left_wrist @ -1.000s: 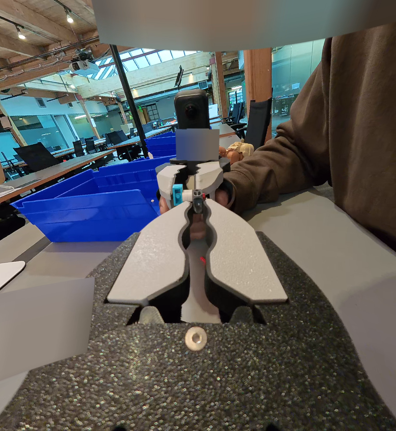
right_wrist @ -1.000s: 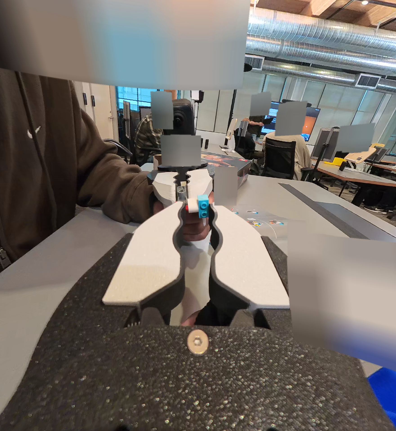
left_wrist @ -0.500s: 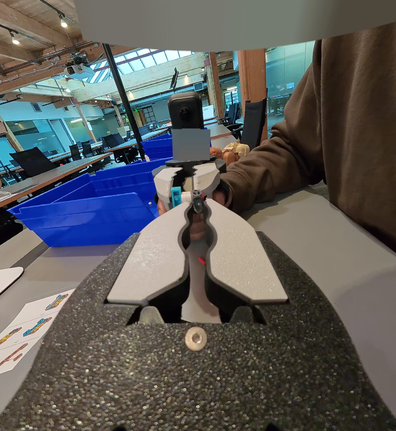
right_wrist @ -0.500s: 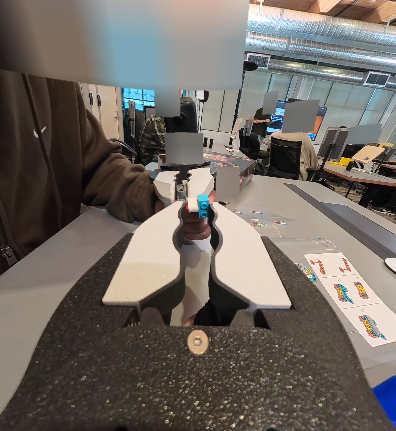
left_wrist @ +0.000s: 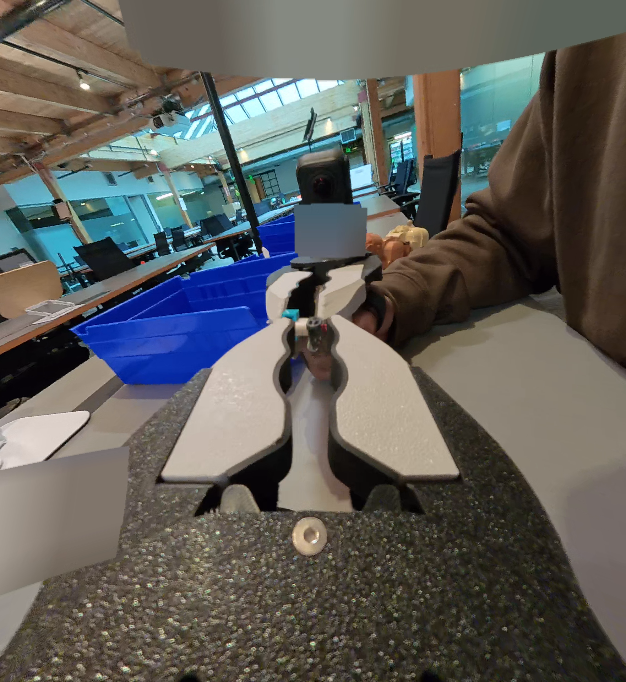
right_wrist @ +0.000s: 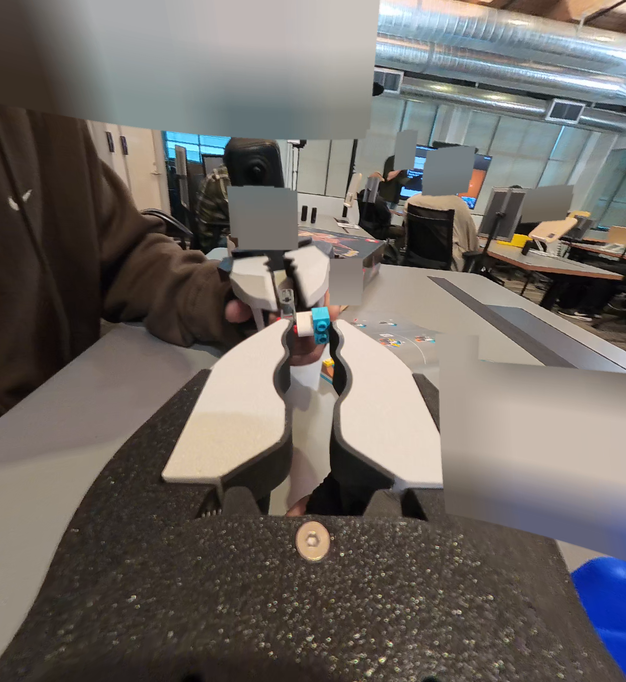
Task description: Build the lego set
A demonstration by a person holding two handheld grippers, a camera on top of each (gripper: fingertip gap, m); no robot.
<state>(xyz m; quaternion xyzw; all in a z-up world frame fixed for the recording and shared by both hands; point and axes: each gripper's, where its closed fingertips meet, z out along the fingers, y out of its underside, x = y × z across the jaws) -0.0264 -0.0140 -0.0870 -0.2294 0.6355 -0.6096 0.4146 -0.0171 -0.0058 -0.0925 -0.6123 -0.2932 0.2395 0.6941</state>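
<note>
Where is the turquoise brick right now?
The turquoise brick sits mid-frame in the right wrist view, at the right tongs' tips, joined to a white piece, above the grey table.

bin [left_wrist: 163,343]: glossy blue plastic | table [left_wrist: 525,387]: matt grey | sleeve [left_wrist: 488,265]: brown cloth

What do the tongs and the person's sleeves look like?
Both tongs, left tongs and right tongs, have two pale grey, wavy-edged fingers with black rims, set in a speckled black foam body with one silver screw. A black camera sits on top. The sleeves are dark brown.
</note>
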